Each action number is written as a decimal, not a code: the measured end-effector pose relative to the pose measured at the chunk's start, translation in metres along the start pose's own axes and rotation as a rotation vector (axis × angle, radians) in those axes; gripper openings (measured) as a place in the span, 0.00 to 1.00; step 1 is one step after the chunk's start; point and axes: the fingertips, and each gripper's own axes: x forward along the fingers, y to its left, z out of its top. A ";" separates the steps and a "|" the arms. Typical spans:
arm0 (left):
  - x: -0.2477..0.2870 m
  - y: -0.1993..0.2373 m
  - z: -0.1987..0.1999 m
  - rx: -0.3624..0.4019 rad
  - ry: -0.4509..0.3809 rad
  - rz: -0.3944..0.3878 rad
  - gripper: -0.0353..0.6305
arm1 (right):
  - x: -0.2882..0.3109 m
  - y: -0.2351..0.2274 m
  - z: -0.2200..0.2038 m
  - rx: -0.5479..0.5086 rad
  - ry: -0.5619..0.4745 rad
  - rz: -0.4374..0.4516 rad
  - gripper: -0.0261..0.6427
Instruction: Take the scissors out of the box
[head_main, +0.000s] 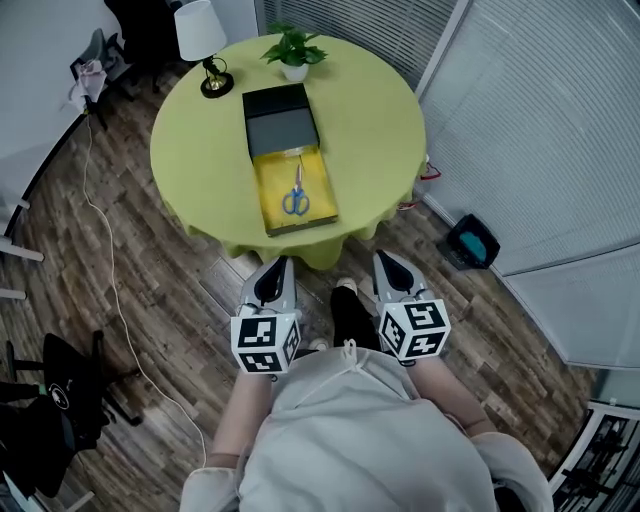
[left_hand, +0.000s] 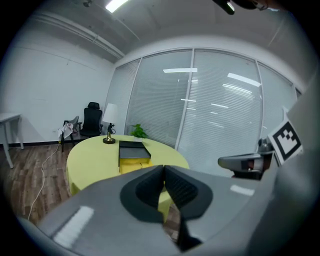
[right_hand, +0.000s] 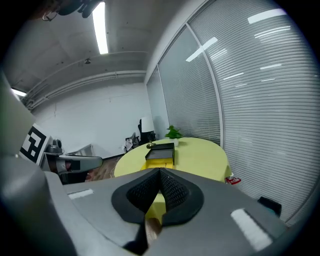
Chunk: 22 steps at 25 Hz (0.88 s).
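Blue-handled scissors (head_main: 295, 199) lie in the yellow tray of an open black box (head_main: 280, 120) on a round table (head_main: 380, 130) with a yellow-green cloth. The box (left_hand: 131, 150) also shows far ahead in the left gripper view, and the box (right_hand: 161, 150) in the right gripper view. Both grippers hover over the wooden floor, short of the table's near edge. My left gripper (head_main: 274, 264) (left_hand: 164, 168) is shut with nothing in it. My right gripper (head_main: 386, 259) (right_hand: 160, 171) is likewise shut and empty.
A white table lamp (head_main: 203, 45) and a small potted plant (head_main: 295, 51) stand at the table's far side. A black chair (head_main: 50, 400) and a white cable (head_main: 105, 260) are on the floor at left. A blue-black object (head_main: 472, 242) lies by the blinds at right.
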 end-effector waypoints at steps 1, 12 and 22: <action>0.009 0.004 0.000 -0.003 0.009 0.013 0.06 | 0.010 -0.004 0.003 -0.004 0.002 0.010 0.04; 0.112 0.030 0.004 -0.042 0.134 0.129 0.06 | 0.123 -0.051 0.048 -0.068 0.059 0.159 0.04; 0.202 0.057 -0.054 -0.042 0.378 0.175 0.06 | 0.216 -0.068 0.034 -0.122 0.174 0.315 0.04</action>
